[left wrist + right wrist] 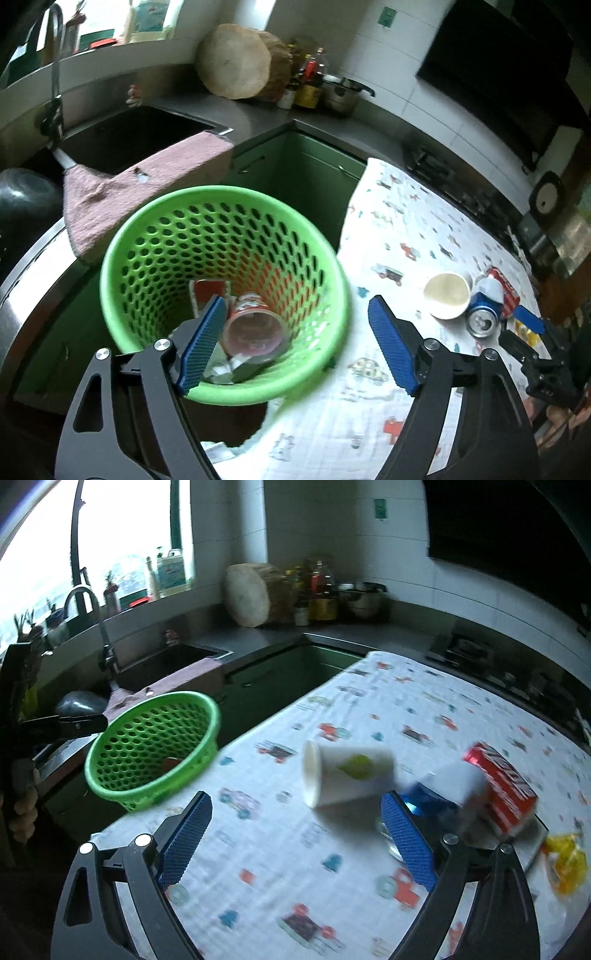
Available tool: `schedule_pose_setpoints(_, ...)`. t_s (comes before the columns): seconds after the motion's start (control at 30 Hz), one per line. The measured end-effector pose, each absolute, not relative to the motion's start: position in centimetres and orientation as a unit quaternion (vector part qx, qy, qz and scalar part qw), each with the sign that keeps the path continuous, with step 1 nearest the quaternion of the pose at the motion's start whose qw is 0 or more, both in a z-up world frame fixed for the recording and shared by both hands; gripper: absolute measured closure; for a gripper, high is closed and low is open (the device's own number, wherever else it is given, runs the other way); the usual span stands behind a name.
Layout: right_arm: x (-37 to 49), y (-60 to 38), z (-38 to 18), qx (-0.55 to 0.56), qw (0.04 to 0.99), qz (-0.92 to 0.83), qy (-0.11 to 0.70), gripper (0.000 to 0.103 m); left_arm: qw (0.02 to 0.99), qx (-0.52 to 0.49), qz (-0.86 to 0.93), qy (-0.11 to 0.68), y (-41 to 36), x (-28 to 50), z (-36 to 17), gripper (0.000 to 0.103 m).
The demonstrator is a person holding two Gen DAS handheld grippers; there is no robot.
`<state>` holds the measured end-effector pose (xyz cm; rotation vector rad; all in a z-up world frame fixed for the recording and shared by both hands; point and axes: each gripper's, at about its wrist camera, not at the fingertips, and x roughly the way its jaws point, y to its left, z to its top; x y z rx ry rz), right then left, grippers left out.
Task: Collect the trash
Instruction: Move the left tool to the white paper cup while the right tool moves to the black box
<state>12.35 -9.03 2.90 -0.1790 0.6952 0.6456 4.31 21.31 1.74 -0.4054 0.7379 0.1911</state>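
A green perforated basket stands at the table's left edge and holds a clear bottle with a red label, a red box and scraps. My left gripper is open and empty just above its near rim. On the patterned tablecloth lie a white paper cup on its side, a blue can, a red box and a yellow wrapper. My right gripper is open and empty just in front of the cup. The basket also shows in the right wrist view.
A sink with a tap and a pink towel lie behind the basket. A round chopping block, bottles and a pot stand in the counter corner. A stove is at the far right.
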Motion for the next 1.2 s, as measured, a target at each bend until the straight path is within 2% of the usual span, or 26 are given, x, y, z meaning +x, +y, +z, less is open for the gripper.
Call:
schedule_pose_setpoints(0.37,13.0,-16.6,2.2,-0.069,0.901,0.247,0.349,0.013,0.912,-0.164,0.048,0.374,15.2,7.1,1.9,0.019)
schedule_pose_setpoints(0.43,13.3,-17.6,1.9,-0.064,0.901,0.243,0.354,0.013,0.912,-0.155,0.041,0.378,14.0,7.5,1.9,0.012)
schedule_pose_setpoints(0.8,15.9,-19.6,0.6,-0.035,0.89,0.24,0.387,0.012,0.913,-0.12,0.024,0.389,9.8,10.6,1.8,0.01)
schedule_pose_setpoints(1.2,17.8,-20.1,0.0,-0.006,0.88,0.237,0.411,0.012,0.909,-0.126,-0.022,0.396,6.4,15.6,0.7,0.007)
